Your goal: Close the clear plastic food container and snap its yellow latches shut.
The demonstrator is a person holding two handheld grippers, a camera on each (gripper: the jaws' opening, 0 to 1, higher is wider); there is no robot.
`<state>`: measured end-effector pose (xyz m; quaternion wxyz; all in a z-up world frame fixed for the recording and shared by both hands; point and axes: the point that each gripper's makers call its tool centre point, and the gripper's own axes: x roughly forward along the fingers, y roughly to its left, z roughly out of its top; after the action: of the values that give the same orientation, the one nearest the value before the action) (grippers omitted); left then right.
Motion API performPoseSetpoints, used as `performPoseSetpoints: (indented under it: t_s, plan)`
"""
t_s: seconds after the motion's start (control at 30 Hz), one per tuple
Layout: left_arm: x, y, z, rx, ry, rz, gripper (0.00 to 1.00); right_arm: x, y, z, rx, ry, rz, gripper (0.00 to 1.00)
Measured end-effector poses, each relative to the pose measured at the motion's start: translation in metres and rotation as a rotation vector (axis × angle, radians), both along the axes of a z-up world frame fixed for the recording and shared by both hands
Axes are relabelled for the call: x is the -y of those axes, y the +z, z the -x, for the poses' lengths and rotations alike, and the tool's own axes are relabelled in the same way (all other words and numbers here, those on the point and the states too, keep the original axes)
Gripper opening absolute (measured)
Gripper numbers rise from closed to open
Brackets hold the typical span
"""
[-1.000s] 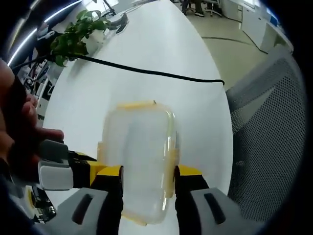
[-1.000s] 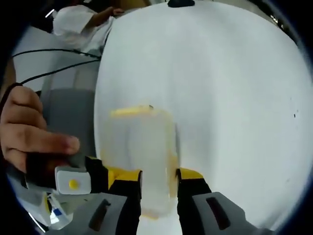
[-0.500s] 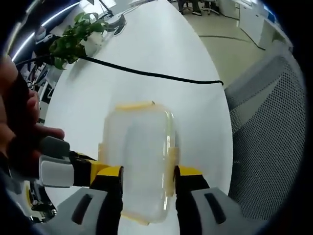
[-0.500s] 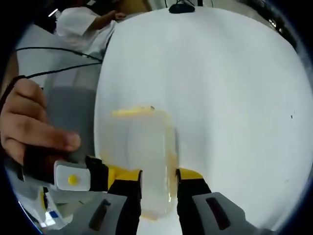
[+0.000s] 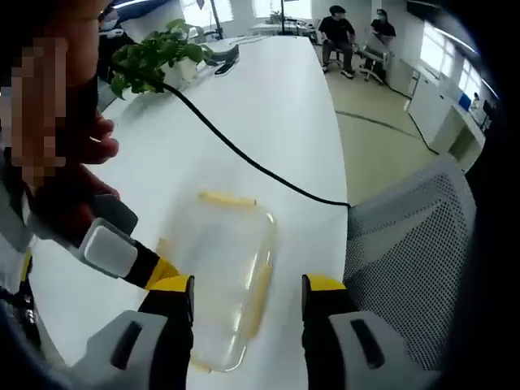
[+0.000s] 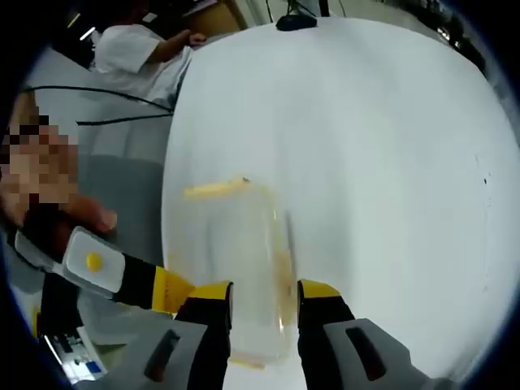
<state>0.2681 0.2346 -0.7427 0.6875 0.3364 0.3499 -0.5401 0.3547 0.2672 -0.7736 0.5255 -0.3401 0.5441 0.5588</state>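
The clear plastic container [image 5: 219, 268] lies on the white table [image 5: 268, 106], with a yellow latch [image 5: 227, 199] at its far end and another [image 5: 260, 284] along its right side. My left gripper [image 5: 248, 305] is open. Its right jaw stands apart from the container and its left jaw overlaps the container's edge. In the right gripper view the container [image 6: 244, 260] runs between the jaws of my right gripper [image 6: 264, 313], which is shut on its near end. A yellow latch [image 6: 215, 189] shows at the far end and one [image 6: 283, 272] at the right side. The left gripper [image 6: 93, 264] enters there from the left.
A black cable [image 5: 244, 158] crosses the table beyond the container, and a potted plant [image 5: 154, 57] stands at the far left. A grey mesh chair [image 5: 406, 244] is at the table's right edge. A person in white [image 6: 134, 49] leans on the far edge.
My left gripper's jaws have spread and come off the container's sides, and its view has tilted up. The right gripper still holds the container.
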Motion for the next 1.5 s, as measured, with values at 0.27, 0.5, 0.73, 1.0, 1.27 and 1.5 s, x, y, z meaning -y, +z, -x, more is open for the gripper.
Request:
performPoseSetpoints:
  t_s: [0.27, 0.5, 0.73, 1.0, 1.27, 1.5]
  plan:
    - [-0.023, -0.003, -0.013, -0.068, 0.095, 0.028, 0.62, 0.023, 0.017, -0.010, 0.076, -0.016, -0.097, 0.41]
    - [-0.035, 0.003, -0.035, -0.036, 0.107, 0.034, 0.68, 0.044, 0.025, -0.007, 0.164, -0.067, -0.175, 0.67]
    - [-0.040, 0.004, -0.048, -0.012, 0.077, 0.033, 0.78, 0.056, 0.019, 0.017, 0.178, -0.042, -0.182, 0.72]
    - [-0.047, -0.006, -0.044, -0.014, 0.011, -0.026, 0.89, 0.051, 0.025, 0.026, 0.202, -0.007, -0.201, 0.82]
    - [-0.055, -0.014, -0.043, -0.028, -0.034, -0.081, 0.99, 0.051, 0.021, 0.033, 0.208, 0.023, -0.189, 0.84]
    - [-0.068, -0.016, -0.051, -0.004, -0.048, -0.135, 0.99, 0.051, 0.022, 0.034, 0.216, 0.022, -0.196, 0.86]
